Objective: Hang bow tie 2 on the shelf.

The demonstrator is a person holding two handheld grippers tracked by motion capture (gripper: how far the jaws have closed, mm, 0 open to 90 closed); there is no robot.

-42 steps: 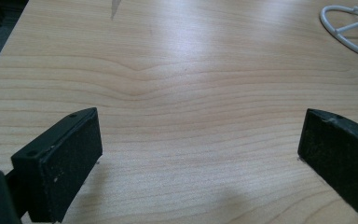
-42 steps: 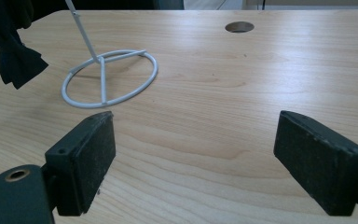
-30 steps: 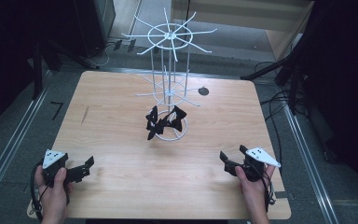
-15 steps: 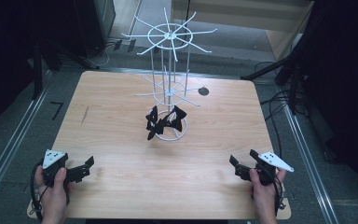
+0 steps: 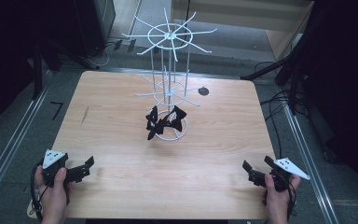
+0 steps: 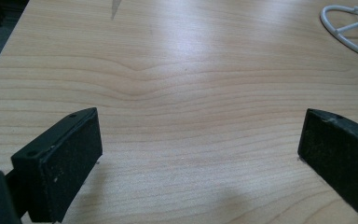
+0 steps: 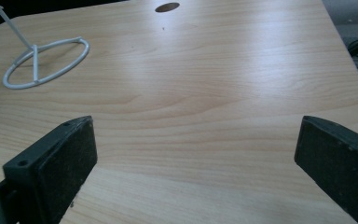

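1. A wooden table (image 5: 121,154) carries a white wire rack (image 5: 168,88) standing toward the far edge, near the middle of that edge.
2. A cluster of black clips (image 5: 164,122) sits at the rack's ring base, roughly at the table's centre.
3. The left gripper (image 5: 85,167) hovers at the near left corner, jaws spread wide, nothing between them.
4. The right gripper (image 5: 256,169) sits by the near right corner; its jaws have just been opening and stand wide, empty.
5. Judged step: both tools are parked and ready, well apart from the clips.
6. The next move likely calls for reaching forward to the clips and pinching one cleanly without nudging the rack.
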